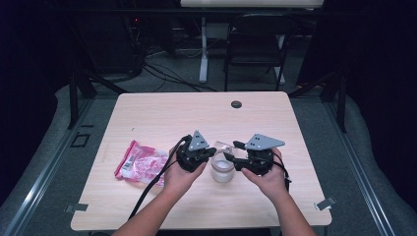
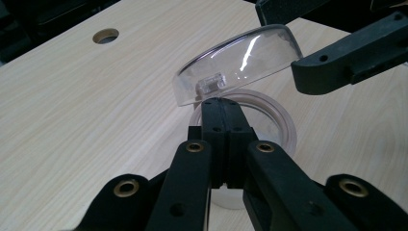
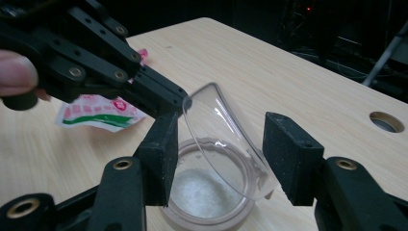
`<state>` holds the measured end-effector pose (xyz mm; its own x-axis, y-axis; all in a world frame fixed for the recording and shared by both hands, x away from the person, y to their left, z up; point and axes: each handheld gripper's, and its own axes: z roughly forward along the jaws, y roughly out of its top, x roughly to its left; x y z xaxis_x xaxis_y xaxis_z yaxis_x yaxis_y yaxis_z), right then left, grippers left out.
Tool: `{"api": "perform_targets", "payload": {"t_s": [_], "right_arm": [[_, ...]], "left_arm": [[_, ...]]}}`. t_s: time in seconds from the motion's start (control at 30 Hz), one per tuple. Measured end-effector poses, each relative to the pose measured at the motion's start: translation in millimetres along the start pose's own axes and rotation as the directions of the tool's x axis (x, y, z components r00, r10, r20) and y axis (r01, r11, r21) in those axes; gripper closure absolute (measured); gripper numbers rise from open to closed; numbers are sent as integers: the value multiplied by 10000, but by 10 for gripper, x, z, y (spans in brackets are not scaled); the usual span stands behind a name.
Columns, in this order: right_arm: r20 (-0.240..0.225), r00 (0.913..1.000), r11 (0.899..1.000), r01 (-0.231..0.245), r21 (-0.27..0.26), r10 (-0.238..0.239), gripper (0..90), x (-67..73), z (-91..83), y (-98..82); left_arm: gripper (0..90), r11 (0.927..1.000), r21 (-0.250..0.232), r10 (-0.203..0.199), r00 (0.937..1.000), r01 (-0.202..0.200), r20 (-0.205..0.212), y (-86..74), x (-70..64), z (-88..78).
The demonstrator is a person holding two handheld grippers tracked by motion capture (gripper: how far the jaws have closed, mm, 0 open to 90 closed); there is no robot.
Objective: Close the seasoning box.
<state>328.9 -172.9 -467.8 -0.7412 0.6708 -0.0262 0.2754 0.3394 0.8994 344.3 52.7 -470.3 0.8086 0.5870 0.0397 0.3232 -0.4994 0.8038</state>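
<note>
A small clear jar [image 1: 222, 173] with white powder [image 3: 202, 192] in it stands on the table between my two hands. Its clear domed lid [image 2: 240, 62] is tilted up over the jar's pinkish rim [image 2: 285, 121]. My left gripper [image 2: 219, 103] is shut, its tips pinching the lid's edge; the right gripper view shows that gripper [image 3: 178, 98] meeting the lid [image 3: 221, 139] from the left. My right gripper [image 3: 221, 126] is open, one pad on each side of the lid, with a gap on both sides. From above, the left gripper [image 1: 214, 152] and the right gripper [image 1: 233, 151] face each other over the jar.
A pink and white packet [image 1: 140, 163] lies on the table [image 1: 162, 113] left of my left hand. A round cable hole [image 1: 236, 104] sits near the table's far edge. A black chair [image 1: 255, 44] and cables are on the floor beyond the table.
</note>
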Motion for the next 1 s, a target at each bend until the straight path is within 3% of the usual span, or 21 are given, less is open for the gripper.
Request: {"api": "perform_targets", "payload": {"t_s": [0.33,1.0], "right_arm": [[-243,9996,9992,-123,-392,114,483,44,-71,73],[-216,9991,9991,-367,-190,363,515,10,-47,46]], "left_arm": [[900,10000,82,-27,10000,27,18,-77,-36,15],[900,9996,257,-117,9999,115,54,-246,-79,46]]}}
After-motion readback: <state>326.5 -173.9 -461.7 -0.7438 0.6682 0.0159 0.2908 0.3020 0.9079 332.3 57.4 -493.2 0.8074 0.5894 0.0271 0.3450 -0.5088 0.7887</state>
